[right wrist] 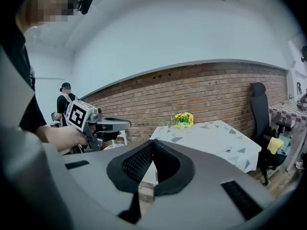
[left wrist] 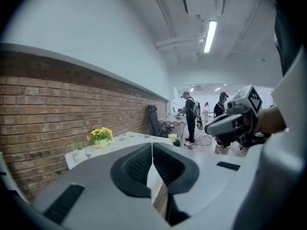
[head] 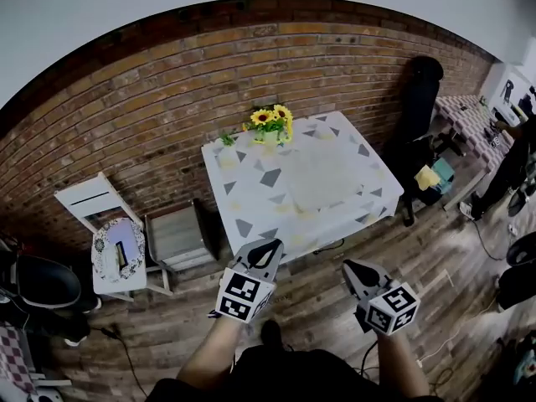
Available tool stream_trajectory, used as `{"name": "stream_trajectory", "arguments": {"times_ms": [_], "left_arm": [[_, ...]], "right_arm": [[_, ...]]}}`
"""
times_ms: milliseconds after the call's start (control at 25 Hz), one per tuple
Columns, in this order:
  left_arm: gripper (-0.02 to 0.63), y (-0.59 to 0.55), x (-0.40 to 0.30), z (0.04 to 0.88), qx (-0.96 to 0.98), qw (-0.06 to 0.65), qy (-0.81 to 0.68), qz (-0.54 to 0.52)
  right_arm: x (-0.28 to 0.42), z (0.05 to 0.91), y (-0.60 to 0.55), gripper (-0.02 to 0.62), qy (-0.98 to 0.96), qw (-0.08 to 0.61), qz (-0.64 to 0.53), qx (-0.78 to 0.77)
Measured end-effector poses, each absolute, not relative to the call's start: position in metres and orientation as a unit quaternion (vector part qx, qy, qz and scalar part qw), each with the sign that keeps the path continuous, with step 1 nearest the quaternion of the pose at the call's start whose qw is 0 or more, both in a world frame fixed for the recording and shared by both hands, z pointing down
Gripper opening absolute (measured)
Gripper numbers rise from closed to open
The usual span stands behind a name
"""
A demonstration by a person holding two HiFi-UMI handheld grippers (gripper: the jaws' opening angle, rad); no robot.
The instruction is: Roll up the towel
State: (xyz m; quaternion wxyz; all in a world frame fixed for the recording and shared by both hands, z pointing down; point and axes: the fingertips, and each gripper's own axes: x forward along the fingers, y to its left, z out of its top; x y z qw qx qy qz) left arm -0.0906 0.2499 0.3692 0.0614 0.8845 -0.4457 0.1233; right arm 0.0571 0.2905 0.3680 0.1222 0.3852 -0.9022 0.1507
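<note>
The white, grey-triangled cloth-covered bench (head: 251,199) lies open along its near edge. Yellow sunflowers (head: 272,122) crowd its far left corner; a black office chair (head: 419,90) stands off its right edge.

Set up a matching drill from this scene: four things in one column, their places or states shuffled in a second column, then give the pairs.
Column one
1. sunflowers
2. white chair
3. black office chair
4. left claw

Column two
A. right of the table, by the brick wall
B. shut, holding nothing
C. at the table's far edge
D. left of the table

Pairs: 1-C, 2-D, 3-A, 4-B
</note>
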Motion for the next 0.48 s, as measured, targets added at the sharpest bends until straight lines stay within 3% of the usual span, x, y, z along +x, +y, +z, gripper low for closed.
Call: {"name": "stream_trajectory", "arguments": {"times_ms": [480], "left_arm": [[0.020,0.175,-0.103,0.390,0.882,0.081,-0.446,0.131]], "right_arm": [[0.037,0.387,0.216,0.014,-0.904,0.138,0.164,0.371]]}}
